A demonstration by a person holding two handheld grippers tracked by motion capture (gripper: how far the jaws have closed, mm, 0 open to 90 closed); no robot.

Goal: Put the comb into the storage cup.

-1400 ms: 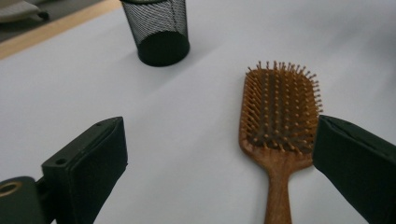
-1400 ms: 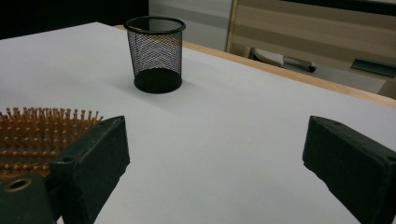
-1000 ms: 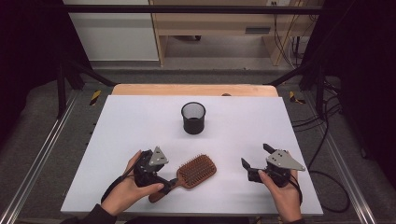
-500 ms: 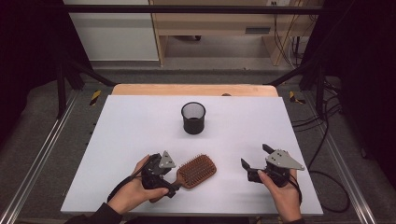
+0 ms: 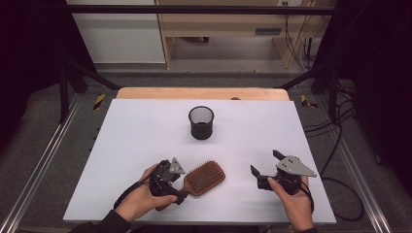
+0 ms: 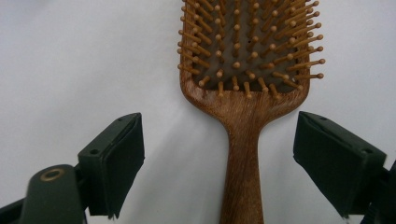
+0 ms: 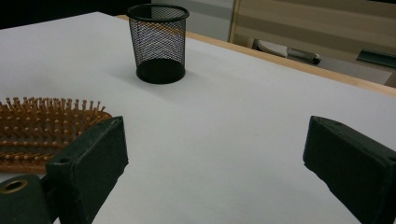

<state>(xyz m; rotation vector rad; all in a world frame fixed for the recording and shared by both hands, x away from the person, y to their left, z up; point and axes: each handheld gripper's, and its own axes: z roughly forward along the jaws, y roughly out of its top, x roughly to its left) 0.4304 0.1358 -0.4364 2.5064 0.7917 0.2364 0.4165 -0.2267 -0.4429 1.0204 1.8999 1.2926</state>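
White table (image 5: 145, 126), grey floor (image 5: 43, 126)

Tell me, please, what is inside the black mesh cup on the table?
Nothing shows inside the mesh cup: through its mesh in the right gripper view, only the far wall and the dark solid base appear. The inside bottom is too dark to tell. The hairbrush lies outside it, on the table.

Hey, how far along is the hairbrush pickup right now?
Done: the left tongs are lined up astride the brush handle. In hand: their jaws have just been closing, but the pads stand clear of the wood, so nothing is gripped and the brush lies flat on the table. Left: pinching and lifting it, perhaps toward the mesh cup. The right tongs are open, holding nothing.
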